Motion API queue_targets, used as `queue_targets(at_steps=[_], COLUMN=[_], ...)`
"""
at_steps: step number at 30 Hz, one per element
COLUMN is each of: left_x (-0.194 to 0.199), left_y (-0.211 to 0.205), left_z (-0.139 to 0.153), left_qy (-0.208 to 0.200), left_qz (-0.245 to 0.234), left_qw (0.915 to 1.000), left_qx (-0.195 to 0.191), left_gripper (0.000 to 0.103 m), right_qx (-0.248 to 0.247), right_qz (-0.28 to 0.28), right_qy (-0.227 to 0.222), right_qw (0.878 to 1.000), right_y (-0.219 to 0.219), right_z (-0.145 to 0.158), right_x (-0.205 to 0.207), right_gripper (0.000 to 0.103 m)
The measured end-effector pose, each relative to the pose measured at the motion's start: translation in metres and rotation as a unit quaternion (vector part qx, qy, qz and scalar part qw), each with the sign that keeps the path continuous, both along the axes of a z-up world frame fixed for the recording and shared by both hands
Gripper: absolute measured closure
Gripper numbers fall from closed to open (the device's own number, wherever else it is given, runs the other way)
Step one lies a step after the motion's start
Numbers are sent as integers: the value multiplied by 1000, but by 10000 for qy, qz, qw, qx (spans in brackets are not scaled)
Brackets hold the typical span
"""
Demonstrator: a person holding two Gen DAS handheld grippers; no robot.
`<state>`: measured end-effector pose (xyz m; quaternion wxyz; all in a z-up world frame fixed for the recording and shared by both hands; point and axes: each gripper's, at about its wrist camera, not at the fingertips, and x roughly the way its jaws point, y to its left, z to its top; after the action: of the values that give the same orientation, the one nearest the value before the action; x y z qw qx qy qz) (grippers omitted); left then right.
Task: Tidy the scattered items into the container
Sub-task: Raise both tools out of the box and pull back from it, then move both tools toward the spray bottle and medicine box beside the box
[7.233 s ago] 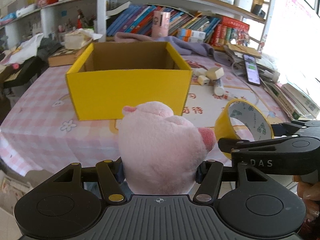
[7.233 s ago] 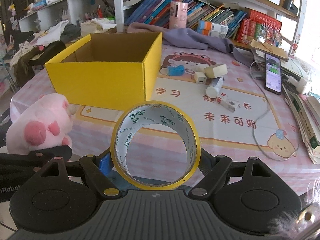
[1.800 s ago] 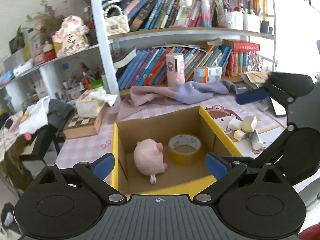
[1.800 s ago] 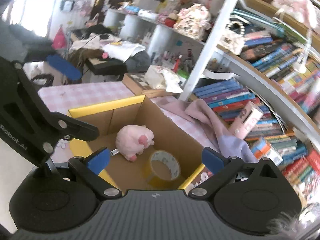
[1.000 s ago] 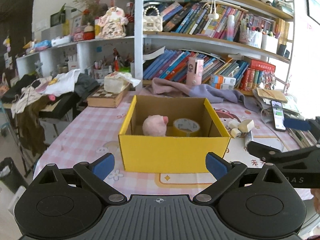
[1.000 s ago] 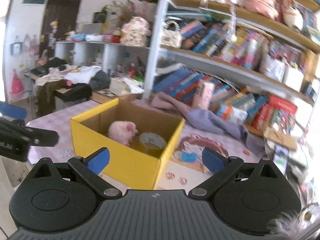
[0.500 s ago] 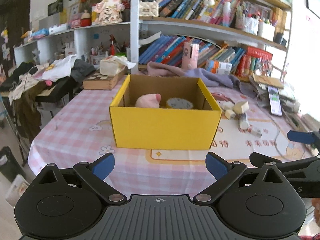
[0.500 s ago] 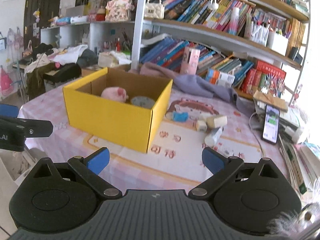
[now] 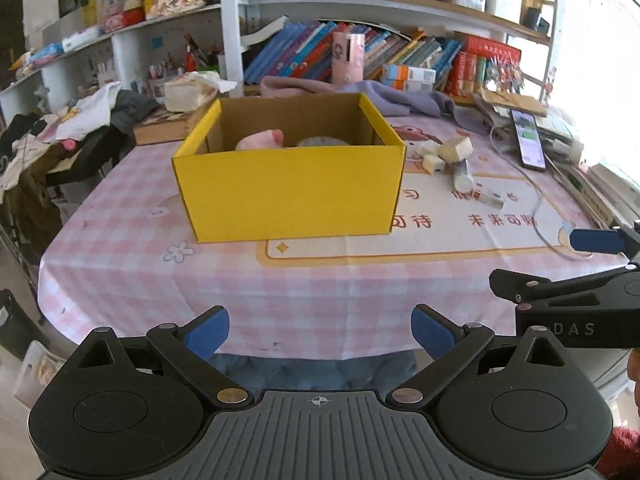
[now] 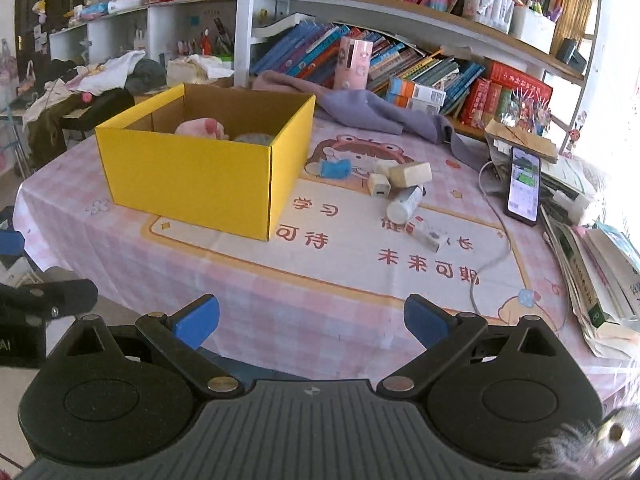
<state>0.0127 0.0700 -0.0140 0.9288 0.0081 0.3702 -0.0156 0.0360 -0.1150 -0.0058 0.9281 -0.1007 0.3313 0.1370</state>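
Observation:
A yellow cardboard box point(image 9: 288, 196) point(image 10: 192, 182) stands on the pink checked tablecloth. Inside it, just above the rim, show the pink plush pig point(image 9: 260, 141) point(image 10: 202, 126) and the top of the tape roll point(image 9: 326, 142) point(image 10: 254, 138). My left gripper point(image 9: 320, 330) is open and holds nothing, back at the table's near edge. My right gripper point(image 10: 312, 320) is also open with nothing between its blue pads, near the front edge; it shows in the left wrist view as right gripper point(image 9: 576, 280). Small items lie right of the box: a beige block point(image 10: 410, 173), a white charger point(image 10: 379, 190), a white tube point(image 10: 404, 202), a blue item point(image 10: 335, 168).
A phone point(image 10: 522, 186) with a white cable lies at the right, beside stacked books point(image 10: 592, 264). A purple cloth point(image 10: 360, 108) lies behind the box. Bookshelves fill the back. A small white stick point(image 10: 428, 234) rests on the printed mat.
Both grippers let go of the pig and the tape inside the box, then drew back and down to the table's near edge. The box now looks farther away.

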Motion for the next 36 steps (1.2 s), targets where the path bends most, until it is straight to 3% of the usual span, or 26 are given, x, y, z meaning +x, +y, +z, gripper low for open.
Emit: queue_targets(at_steps=[11, 26, 31, 36], left_x=[17, 63, 79, 95], left_y=[-7, -55, -72, -91], left_z=[-11, -25, -27, -27], left_qy=[423, 779, 809, 734], left_qz=[-3, -793, -1046, -1278], left_qw=[9987, 9932, 9907, 9887], left_qx=[-282, -344, -319, -277], left_gripper=[4, 5, 6, 6], right_qx=[-160, -391, -303, -122], right_qz=[43, -372, -531, -698], right_qy=[285, 684, 728, 838], right_qw=[9995, 9962, 9955, 9940], right_y=[-10, -48, -64, -83], right_z=[-7, -21, -22, -26], right_x=[9, 40, 55, 74], right_gripper=[3, 4, 7, 24])
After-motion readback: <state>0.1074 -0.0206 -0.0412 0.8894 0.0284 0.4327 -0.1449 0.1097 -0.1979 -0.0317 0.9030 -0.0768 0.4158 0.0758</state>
